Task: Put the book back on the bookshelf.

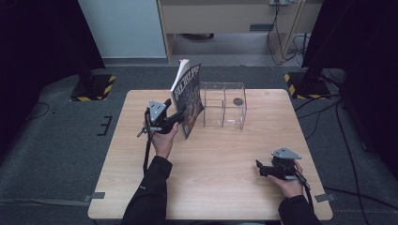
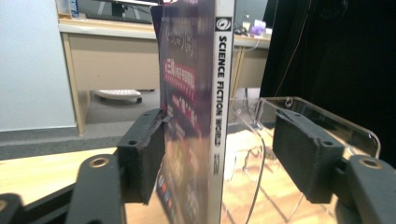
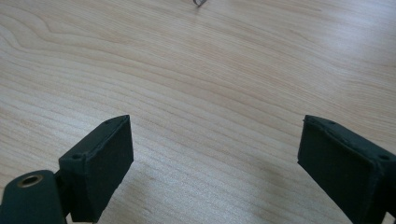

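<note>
High view: the left gripper (image 1: 177,117) is steadying a Science Fiction World magazine (image 1: 187,99) upright, just beside a clear acrylic organizer (image 1: 224,111) whose compartments are standing empty, likely for slotting in. Left gripper view: jaws are spreading, one pad (image 2: 148,158) touching the cover, the other clear. Right gripper view: the right gripper (image 3: 215,163) is hovering, spread, over the table (image 3: 196,70).

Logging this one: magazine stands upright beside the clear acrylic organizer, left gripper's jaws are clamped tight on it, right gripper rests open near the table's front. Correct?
Not quite. The left gripper is not clamped: its jaws stand open around the magazine, with a clear gap on the spine side, as the left gripper view shows. The magazine does stand upright beside the acrylic organizer, and the right gripper rests open.
</note>
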`<state>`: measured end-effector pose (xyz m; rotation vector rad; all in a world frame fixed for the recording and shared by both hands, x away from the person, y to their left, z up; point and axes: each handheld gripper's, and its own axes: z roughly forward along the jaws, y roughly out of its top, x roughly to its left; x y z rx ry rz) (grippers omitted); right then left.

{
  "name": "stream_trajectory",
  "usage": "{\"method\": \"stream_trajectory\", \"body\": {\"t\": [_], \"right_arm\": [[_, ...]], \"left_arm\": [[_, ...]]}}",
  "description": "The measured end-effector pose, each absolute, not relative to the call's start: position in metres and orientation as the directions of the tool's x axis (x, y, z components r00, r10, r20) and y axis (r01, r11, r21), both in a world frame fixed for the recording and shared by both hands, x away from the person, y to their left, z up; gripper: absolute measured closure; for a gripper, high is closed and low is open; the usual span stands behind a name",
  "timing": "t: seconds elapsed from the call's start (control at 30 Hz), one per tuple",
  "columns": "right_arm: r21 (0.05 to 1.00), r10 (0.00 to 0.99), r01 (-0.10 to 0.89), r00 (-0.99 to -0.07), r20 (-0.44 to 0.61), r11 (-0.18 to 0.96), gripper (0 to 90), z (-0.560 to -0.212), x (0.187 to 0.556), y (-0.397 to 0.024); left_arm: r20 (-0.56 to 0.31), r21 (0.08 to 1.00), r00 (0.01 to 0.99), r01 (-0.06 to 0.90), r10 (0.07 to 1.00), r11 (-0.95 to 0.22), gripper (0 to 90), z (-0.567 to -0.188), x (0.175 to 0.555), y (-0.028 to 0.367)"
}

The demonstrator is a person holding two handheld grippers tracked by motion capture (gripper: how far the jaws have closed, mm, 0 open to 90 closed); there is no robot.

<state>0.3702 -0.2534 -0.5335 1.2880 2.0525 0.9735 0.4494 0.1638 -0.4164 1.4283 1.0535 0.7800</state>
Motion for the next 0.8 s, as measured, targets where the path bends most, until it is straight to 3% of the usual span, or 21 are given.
{"method": "stream_trajectory", "body": {"t": [0.4, 0.8], "right_arm": [[0.791, 0.92, 0.548, -0.39, -0.047, 0.272, 9.3, -0.532, 0.371, -0.26], [0.782, 0.934, 0.573, -0.357, -0.032, 0.246, 8.2, -0.533, 0.368, -0.271]], "left_arm": [[-0.086, 0.962, 0.38, 0.273, 0.921, -0.023, 24.9, -0.431, 0.405, 0.199], [-0.103, 0.89, 0.405, 0.446, 0.908, -0.098, 22.1, -0.492, 0.362, 0.221]]}}
